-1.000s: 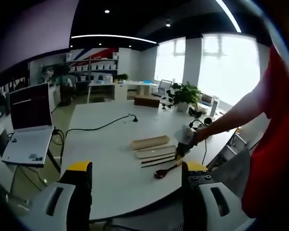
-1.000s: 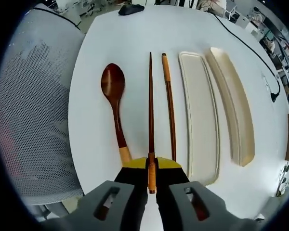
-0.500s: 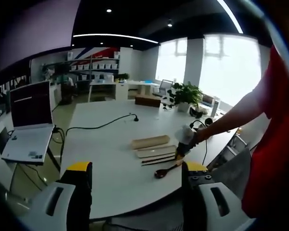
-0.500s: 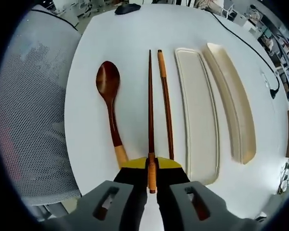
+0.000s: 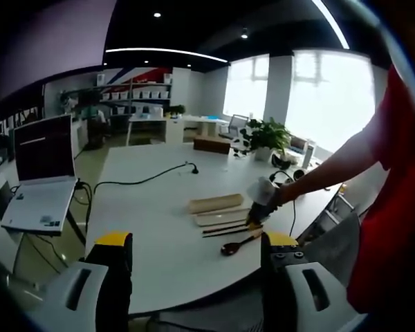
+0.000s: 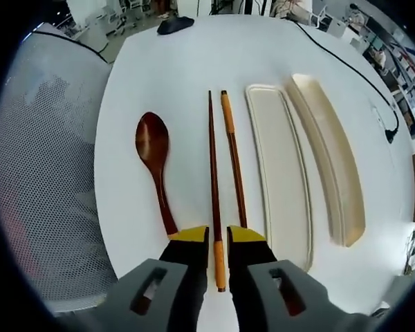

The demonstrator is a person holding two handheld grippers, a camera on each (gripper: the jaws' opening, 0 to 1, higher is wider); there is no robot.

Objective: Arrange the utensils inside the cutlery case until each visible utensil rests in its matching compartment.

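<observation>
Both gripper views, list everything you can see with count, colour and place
Spoon: one, dark brown, table, left of chopsticks.
Chopsticks: two, brown with orange ends; one between the right gripper's fingers, the other beside it.
Case tray: one, cream, right of chopsticks.
Lid: one, cream, beyond the tray.
Mesh chair: one, grey, by table edge.
Laptop: one, white, side stand.
Cable: one, black, on table.
Plant: one, green, far end.
Left gripper: open, above table edge.
Right gripper: around chopstick end.
</observation>
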